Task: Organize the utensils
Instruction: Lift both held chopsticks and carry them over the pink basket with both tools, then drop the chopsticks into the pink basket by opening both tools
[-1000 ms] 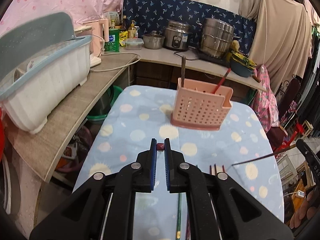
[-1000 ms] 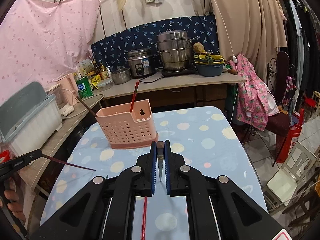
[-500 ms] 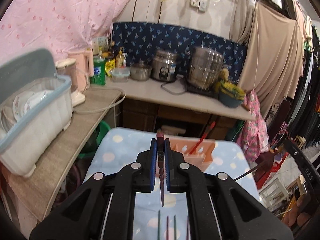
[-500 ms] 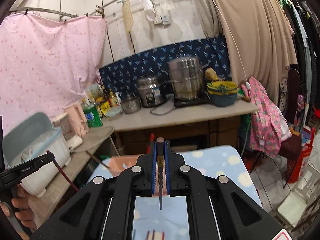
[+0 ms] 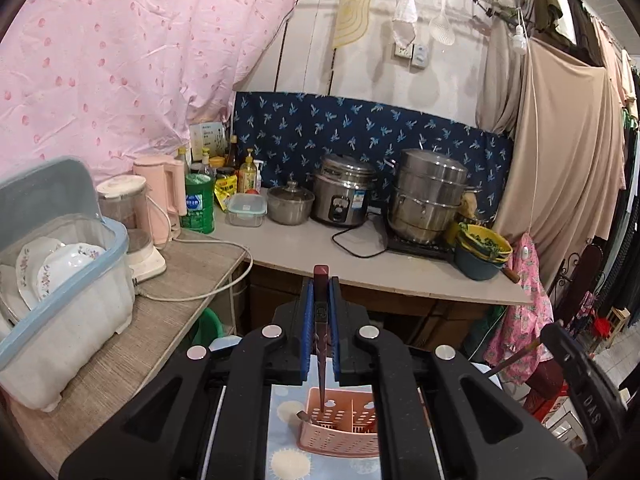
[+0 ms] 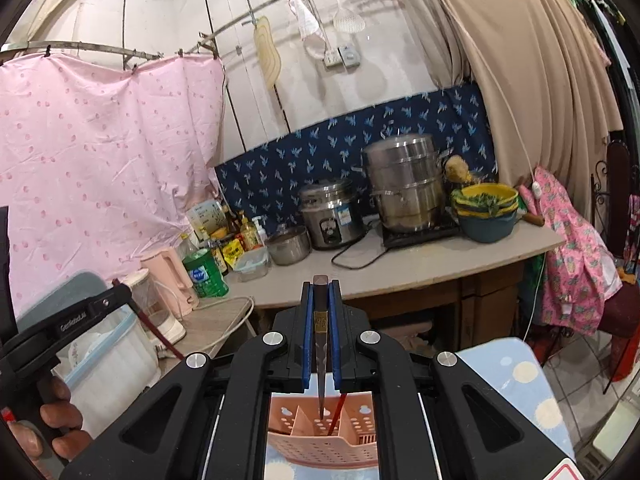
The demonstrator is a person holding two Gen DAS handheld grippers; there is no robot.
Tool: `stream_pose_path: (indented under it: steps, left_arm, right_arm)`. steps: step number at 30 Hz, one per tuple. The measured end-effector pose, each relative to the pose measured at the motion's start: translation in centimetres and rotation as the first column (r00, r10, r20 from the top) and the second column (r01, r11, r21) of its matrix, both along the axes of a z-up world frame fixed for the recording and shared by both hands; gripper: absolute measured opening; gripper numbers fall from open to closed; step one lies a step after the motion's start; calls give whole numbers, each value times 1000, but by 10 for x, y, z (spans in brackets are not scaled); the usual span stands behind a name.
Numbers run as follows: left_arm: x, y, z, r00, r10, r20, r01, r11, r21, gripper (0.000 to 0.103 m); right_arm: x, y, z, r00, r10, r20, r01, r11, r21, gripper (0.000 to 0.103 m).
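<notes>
My left gripper [image 5: 321,286] is shut on a dark red chopstick [image 5: 321,332] that hangs tip-down over the pink perforated utensil basket [image 5: 340,436]. A dark utensil end [image 5: 301,415] pokes out of the basket's left side. My right gripper [image 6: 321,290] is shut on a dark brown chopstick [image 6: 321,352], its tip just above a basket [image 6: 324,440] compartment. A red chopstick [image 6: 337,410] stands in that basket. A hand [image 6: 52,420] holds the left gripper at the left edge of the right wrist view.
The basket stands on a table with a blue dotted cloth [image 6: 516,376]. To the left is a lidded dish box [image 5: 60,300] with plates. The counter behind carries a rice cooker [image 5: 342,196], a steel steamer [image 5: 428,196], stacked bowls [image 5: 482,252], a kettle and bottles.
Both grippers rose and moved forward with their chopsticks. The basket slid from mid-frame to the bottom, beneath the fingers, and the chopstick tips now hang over it.
</notes>
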State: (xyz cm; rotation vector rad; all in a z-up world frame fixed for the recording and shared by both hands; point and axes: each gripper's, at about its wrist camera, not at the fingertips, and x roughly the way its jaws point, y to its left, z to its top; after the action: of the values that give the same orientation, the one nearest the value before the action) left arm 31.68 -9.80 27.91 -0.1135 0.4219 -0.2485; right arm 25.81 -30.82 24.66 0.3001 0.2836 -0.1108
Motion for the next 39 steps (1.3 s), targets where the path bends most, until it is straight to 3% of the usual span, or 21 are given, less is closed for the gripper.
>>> stream_pose_path:
  steps: [8, 16, 17, 19, 21, 31, 39]
  left_arm:
    - [22, -8, -40, 997, -15, -81, 17, 999, 29, 7]
    - [29, -7, -60, 992, -14, -129, 19, 999, 30, 8]
    - [29, -6, -60, 991, -14, -133, 18, 999, 30, 10]
    - [26, -4, -61, 990, -2, -138, 6, 999, 33, 26]
    - [21, -3, -61, 992, 8, -129, -4, 999, 36, 34]
    - [-22, 11, -57, 994, 9, -112, -3, 998, 56, 37]
    - [-63, 24, -75, 990, 19, -142, -4, 994, 106, 38]
  right_arm:
    - [25, 1, -48, 995, 4, -103, -4, 1000, 0, 7]
    - [20, 5, -60, 993, -6, -121, 3, 1000, -28, 14]
    - [18, 4, -60, 993, -7, -119, 4, 1000, -26, 16]
    - [11, 3, -58, 994, -8, -111, 5, 1000, -22, 20]
    - [3, 4, -56, 995, -11, -104, 9, 1000, -25, 24]
    - [-47, 14, -48, 996, -13, -85, 9, 999, -41, 33]
    - [-93, 30, -67, 993, -1, -120, -6, 998, -65, 40]
